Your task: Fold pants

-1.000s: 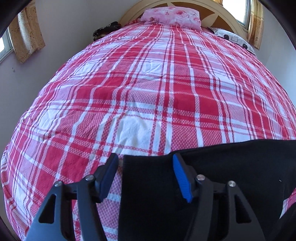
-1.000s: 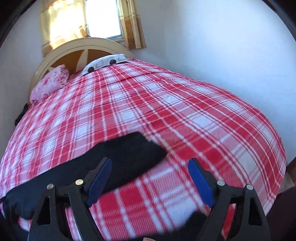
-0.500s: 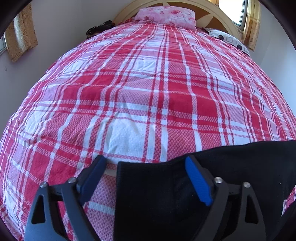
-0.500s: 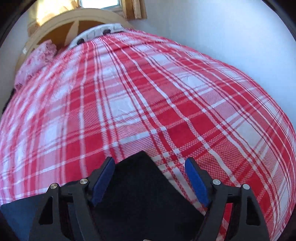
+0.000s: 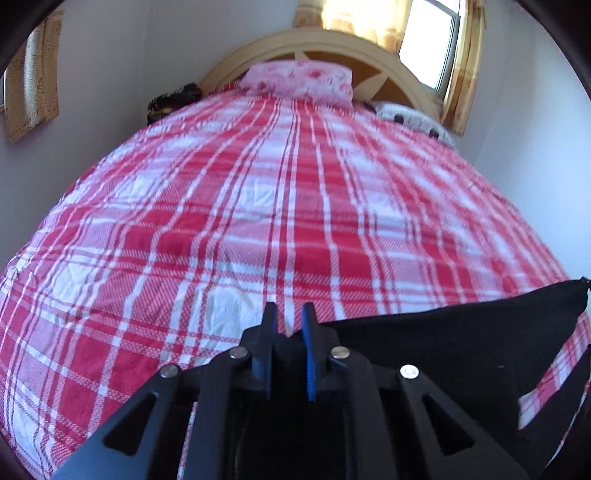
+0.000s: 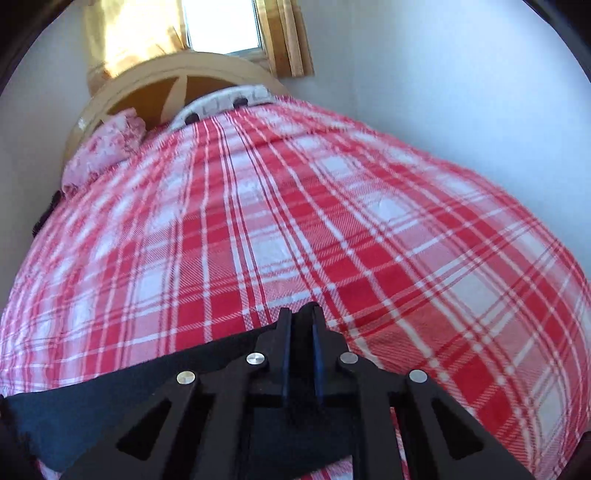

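Black pants lie at the near edge of a bed with a red-and-white plaid cover. My left gripper is shut on the pants' left corner, with cloth pinched low between its pads. From there the top edge of the cloth runs taut to the right and lifts off the cover. In the right wrist view the pants stretch away to the left. My right gripper is closing its jaws on their right corner, and a peak of black cloth is squeezed between the pads.
A pink flowered pillow and a white patterned pillow lean on the curved wooden headboard. A dark object sits at the bed's far left corner. Curtained windows and walls close in on both sides.
Both grippers went from wide open to closed on the pants' corners. The left one rose and tilted up, lifting the cloth's edge. The right one slid onto the right corner.
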`<state>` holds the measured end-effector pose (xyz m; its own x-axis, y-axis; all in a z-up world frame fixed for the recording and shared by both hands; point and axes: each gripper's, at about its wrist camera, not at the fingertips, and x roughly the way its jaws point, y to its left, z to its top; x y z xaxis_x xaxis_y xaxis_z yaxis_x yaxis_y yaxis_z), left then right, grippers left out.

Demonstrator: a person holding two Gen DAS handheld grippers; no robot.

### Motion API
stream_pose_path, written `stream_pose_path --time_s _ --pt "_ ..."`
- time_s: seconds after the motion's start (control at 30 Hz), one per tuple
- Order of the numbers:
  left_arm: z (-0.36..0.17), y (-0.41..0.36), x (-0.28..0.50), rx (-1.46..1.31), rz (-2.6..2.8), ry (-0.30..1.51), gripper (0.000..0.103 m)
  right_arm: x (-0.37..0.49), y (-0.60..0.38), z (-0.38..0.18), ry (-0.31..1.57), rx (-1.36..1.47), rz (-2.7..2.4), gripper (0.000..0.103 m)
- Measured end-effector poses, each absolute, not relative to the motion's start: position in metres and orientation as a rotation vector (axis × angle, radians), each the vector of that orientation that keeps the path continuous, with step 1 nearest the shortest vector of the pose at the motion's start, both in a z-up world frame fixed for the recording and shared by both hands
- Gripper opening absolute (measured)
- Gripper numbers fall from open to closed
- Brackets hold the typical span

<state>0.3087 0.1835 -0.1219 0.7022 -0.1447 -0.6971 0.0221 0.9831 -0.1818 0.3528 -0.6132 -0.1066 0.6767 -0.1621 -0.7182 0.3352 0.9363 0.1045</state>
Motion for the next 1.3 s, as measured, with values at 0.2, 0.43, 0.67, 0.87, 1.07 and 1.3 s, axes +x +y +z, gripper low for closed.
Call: stream_pose_path --time_s 0.2,0.43,0.67,0.87,1.07,1.3 --pt "-0.091 0.199 0.274 -0.245 -0.153 0.665 0.014 0.288 -0.613 -0.066 0.639 0.263 -0.218 0.009" --pt "-0.091 0.22 0.206 -0.401 -0.252 0.564 0.014 0.19 -0.642 -0.079 0.549 0.419 -0.182 0.009" --pt "-0.12 0.219 0.144 -0.442 -0.328 0.565 0.014 0.12 -0.668 -0.123 0.568 0.522 -0.241 0.01" --pt "-0.145 0.219 0.119 -0.448 -0.315 0.582 0.014 0.098 -0.675 -0.153 0.599 0.58 -0.279 0.01" --pt "-0.149 0.211 0.106 -0.36 -0.299 0.573 0.016 0.087 -0.668 -0.158 0.658 0.507 -0.395 0.014" --pt "-0.156 0.211 0.101 -0.354 -0.291 0.57 0.016 0.045 -0.63 -0.128 0.613 0.353 -0.545 0.031"
